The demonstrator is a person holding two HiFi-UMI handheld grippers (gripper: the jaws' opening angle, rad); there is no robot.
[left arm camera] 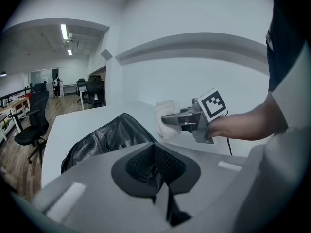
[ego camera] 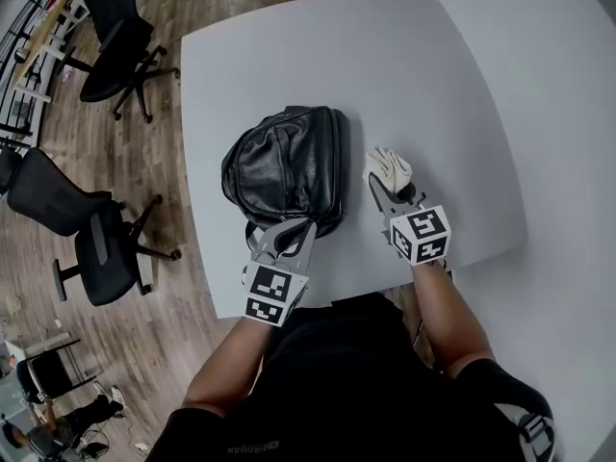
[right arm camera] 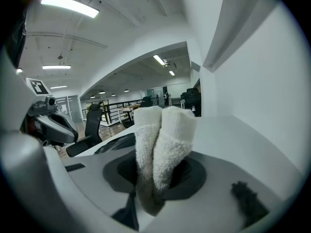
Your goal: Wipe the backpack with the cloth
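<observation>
Backpack [ego camera: 284, 166], black and slumped, lies on the white surface [ego camera: 404, 75], probably laid flat so its broad face can be wiped. At the backpack's near edge sits the left tool [ego camera: 282, 231], jaws together with nothing visible between them. It looks placed there to brace the bag against sliding, with the forearm reaching straight forward. Just right of the backpack, the right tool [ego camera: 385, 189] is clamped on a folded white cloth [ego camera: 390, 166] that sticks out past the jaw tips. That arm is bent and angled inward, not yet touching the backpack.
</observation>
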